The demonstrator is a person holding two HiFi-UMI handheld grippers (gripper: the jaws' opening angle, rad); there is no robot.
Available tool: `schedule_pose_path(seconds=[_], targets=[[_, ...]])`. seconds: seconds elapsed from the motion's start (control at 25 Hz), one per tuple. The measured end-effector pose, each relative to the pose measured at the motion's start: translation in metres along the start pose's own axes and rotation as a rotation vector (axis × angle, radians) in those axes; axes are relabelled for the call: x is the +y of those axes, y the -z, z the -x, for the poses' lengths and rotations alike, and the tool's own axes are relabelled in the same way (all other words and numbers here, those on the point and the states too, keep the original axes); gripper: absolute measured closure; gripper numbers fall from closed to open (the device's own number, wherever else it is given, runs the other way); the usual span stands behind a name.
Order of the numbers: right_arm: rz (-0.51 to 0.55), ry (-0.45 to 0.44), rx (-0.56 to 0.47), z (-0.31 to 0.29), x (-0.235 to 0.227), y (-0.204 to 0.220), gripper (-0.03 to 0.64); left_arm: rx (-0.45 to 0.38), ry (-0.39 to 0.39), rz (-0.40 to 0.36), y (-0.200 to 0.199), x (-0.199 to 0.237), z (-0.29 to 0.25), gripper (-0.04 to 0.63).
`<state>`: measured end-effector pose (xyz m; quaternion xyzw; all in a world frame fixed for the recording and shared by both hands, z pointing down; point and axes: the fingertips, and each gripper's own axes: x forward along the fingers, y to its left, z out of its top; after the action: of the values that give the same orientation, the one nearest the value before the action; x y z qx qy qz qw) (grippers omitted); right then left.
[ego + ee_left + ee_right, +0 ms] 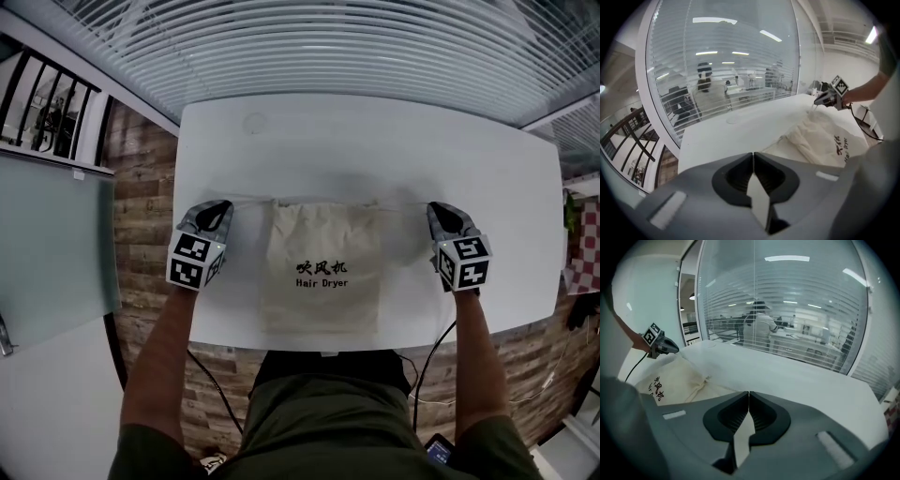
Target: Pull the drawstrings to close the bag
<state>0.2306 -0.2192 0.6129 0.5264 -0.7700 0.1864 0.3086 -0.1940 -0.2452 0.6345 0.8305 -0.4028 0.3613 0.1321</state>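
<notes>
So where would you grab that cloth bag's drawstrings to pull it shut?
Take each loose cord where it leaves the mouth of the bag: left drawstring from the left, right drawstring from the right. They run sideways, flat over the table, so outward pulls should cinch it.

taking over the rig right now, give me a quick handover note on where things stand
Left gripper: jaws together at the end of the left drawstring, apparently pinching it. The cord is too thin to make out between the pads.
Right gripper: the same, on the right drawstring.
Bag: lies flat in the middle of the table, print up, mouth on the far side from the person.
Done: both cords are gripped and run out sideways from the mouth.
Left: the mouth looks only lightly gathered. It probably needs the grippers pulled wider apart until it cinches shut.
</notes>
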Motion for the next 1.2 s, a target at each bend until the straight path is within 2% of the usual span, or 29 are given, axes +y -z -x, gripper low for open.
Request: schedule_pose_path(seconds=[0.4, 0.6, 0.88, 1.2], targets=[[0.176, 0.097, -0.131, 0.051, 0.010, -0.059, 0.601, -0.148, -0.071, -0.140, -0.055, -0.008, 0.062, 0.580], [0.206, 0.128, -0.224, 0.086, 0.015, -0.093, 0.601, -0.213, -0.105, -0.154, -0.075, -0.002, 0.100, 0.580], [0.229, 0.174, -0.296, 0.129, 0.010, -0.126, 0.601, -0.311, -0.171, -0.204, -0.117, 0.006, 0.148, 0.580], [0.233, 0.243, -0.392, 0.177, -0.012, -0.159, 0.601, -0.367, -0.274, -0.275, -0.158, 0.002, 0.189, 0.581]])
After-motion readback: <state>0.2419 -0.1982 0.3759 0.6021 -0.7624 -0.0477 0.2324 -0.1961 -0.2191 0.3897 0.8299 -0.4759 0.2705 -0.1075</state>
